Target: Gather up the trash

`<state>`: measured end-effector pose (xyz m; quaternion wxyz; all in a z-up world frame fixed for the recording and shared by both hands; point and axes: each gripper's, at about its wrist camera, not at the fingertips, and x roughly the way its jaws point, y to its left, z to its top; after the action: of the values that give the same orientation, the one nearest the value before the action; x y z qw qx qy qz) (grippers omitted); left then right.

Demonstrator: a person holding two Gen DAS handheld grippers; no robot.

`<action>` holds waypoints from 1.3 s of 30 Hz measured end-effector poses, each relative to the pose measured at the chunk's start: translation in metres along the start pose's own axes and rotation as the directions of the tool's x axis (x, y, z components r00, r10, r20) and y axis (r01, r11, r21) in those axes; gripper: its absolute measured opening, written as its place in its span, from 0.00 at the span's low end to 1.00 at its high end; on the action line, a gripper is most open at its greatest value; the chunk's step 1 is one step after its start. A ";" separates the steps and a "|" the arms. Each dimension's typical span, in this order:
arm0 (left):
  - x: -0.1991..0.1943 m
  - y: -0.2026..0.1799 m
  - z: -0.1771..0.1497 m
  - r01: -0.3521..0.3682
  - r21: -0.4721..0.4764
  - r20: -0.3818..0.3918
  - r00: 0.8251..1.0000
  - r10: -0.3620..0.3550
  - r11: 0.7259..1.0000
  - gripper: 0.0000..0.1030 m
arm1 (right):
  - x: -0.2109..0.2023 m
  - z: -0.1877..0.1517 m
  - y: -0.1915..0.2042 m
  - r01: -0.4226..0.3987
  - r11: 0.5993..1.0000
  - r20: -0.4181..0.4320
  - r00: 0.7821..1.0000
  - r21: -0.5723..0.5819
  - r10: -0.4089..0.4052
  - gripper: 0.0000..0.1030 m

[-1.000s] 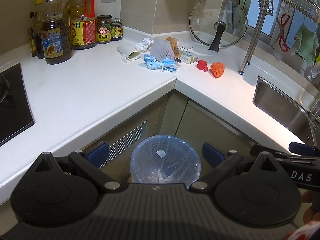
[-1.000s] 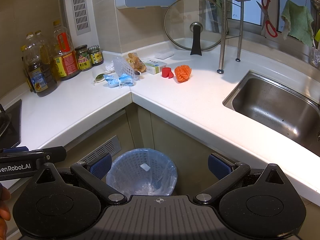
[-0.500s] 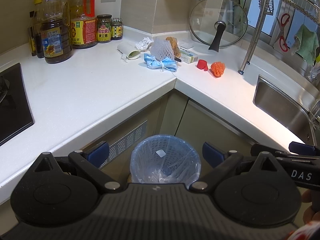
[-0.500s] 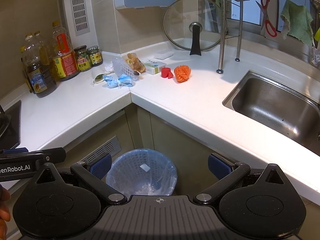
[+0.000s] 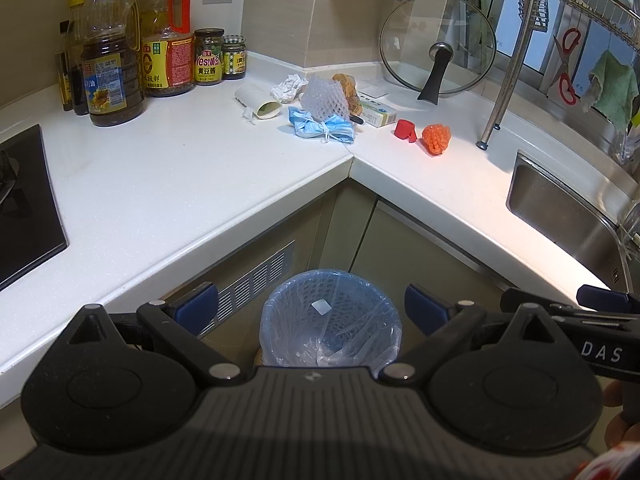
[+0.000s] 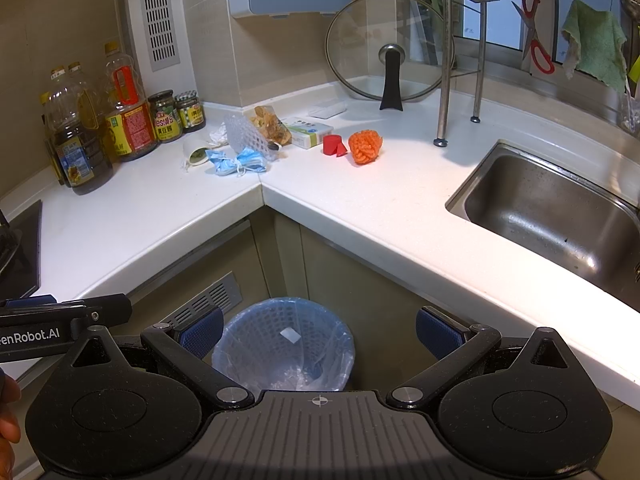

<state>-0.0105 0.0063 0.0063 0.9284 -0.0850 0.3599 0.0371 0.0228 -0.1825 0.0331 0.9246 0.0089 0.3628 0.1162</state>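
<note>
Both jaws stand spread wide and empty, the left gripper (image 5: 312, 308) and right gripper (image 6: 318, 330) hanging above the lined bin (image 6: 283, 344). Trash lies clustered at twelve o'clock on the counter (image 6: 380, 208) corner: blue crumpled mask (image 5: 320, 128), foam net (image 5: 324, 98), paper wad (image 5: 288, 86), orange mesh (image 6: 365, 146). All look light, soft and crushable; I'd pinch each across its bunched middle.

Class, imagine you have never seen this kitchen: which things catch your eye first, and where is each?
A cluster of trash sits in the counter's inner corner: a crumpled blue mask, a white foam net, and to the right a bright orange net by a red piece. Below on the floor stands a blue-lined bin, framed by both open, empty tools: left tool, right tool.
</note>
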 end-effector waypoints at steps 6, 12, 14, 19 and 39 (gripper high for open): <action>0.002 0.000 0.001 0.001 -0.004 -0.002 1.000 -0.001 1.000 0.96 | 0.001 0.000 0.000 -0.001 1.000 0.000 1.000 0.000 0.001 0.99; 0.005 0.002 0.001 0.011 -0.007 -0.006 1.000 -0.011 1.000 0.93 | 0.007 0.001 0.004 0.001 1.000 -0.003 1.000 -0.003 -0.001 0.99; 0.008 0.005 0.003 0.017 -0.011 -0.009 1.000 -0.017 1.000 0.93 | 0.010 0.002 0.006 0.003 1.000 -0.003 1.000 0.001 -0.003 0.99; 0.017 0.013 0.011 0.025 -0.010 -0.011 1.000 -0.025 1.000 0.93 | 0.017 0.007 0.010 0.015 1.000 -0.001 1.000 0.014 -0.015 0.99; 0.093 0.040 0.075 0.154 -0.016 0.005 0.988 -0.154 0.988 0.93 | 0.072 0.063 -0.004 0.062 0.993 0.089 0.993 0.102 -0.071 0.99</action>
<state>0.1030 0.0600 -0.0075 0.9284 -0.1199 0.3502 -0.0318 0.1175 -0.1664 0.0308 0.9422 0.0482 0.3249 0.0665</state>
